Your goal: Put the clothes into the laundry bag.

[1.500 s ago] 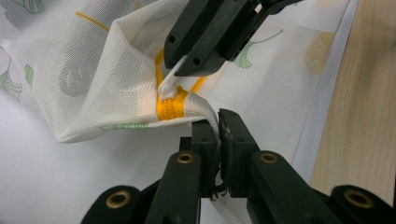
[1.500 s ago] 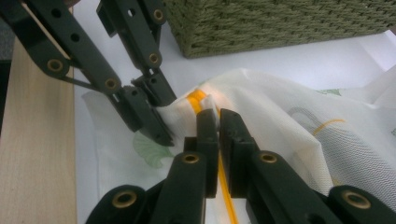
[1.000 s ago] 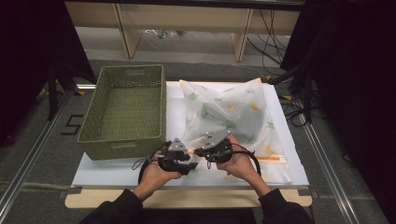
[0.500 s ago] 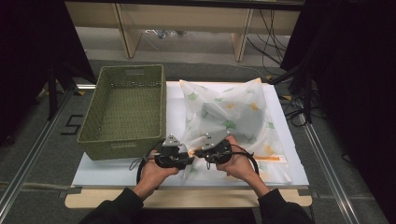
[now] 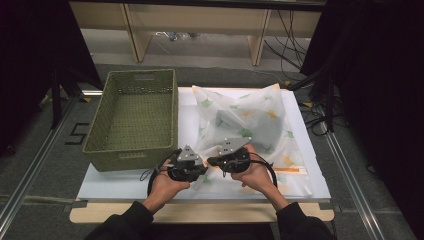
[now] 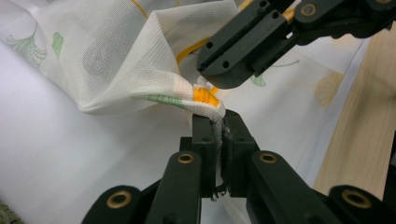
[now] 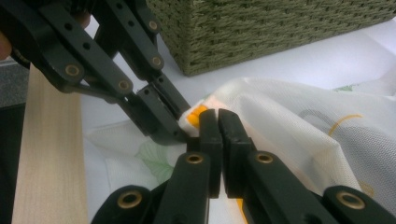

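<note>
At the table's (image 5: 115,186) near edge, we see the left claw (image 6: 218,128), its jaws just drawn together, clenched on the orange-trimmed corner of the mesh laundry bag (image 5: 260,120), the right claw (image 7: 217,122) pinching the same corner at its 3 o'clock, the green basket (image 5: 135,112) at 10 o'clock.

black "5" on floor (image 5: 79,133)

light: bright table, dark surroundings | shadows: soft | focus: close-ups slightly soft
</note>
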{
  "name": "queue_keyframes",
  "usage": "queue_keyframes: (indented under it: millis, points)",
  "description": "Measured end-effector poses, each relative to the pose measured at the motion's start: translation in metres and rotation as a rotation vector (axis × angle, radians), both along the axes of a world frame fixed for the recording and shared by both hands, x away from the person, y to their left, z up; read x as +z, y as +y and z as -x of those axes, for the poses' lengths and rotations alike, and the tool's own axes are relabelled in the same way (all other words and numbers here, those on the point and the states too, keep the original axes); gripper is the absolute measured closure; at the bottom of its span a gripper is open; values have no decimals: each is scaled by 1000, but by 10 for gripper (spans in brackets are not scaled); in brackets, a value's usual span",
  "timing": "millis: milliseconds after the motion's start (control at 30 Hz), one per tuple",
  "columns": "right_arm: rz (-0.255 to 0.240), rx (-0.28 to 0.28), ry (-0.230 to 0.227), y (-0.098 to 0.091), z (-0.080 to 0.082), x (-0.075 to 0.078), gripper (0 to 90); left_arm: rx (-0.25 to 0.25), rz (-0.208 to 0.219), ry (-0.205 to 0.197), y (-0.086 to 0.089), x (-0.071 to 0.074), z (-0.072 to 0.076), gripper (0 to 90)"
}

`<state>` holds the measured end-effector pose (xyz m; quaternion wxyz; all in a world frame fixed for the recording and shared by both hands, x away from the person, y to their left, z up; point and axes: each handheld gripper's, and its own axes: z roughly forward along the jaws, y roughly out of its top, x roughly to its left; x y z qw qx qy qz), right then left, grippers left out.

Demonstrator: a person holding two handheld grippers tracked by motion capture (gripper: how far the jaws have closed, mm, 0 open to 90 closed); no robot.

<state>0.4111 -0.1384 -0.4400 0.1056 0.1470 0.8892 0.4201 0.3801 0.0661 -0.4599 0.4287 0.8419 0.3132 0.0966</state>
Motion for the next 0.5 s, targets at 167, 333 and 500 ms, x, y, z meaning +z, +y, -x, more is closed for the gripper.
queue_keyframes:
  millis: [167, 333, 500]
  points:
    - [-21, -8, 14, 0, -1, 0, 900, -14, 0, -10, 0, 0, -1, 856]
    - [-38, -20, 31, 1, -2, -1, 899, -23, 14, -15, -1, -1, -1, 857]
    - [-31, -35, 43, 2, -2, -3, 900, -6, 7, 6, 1, -2, -1, 849]
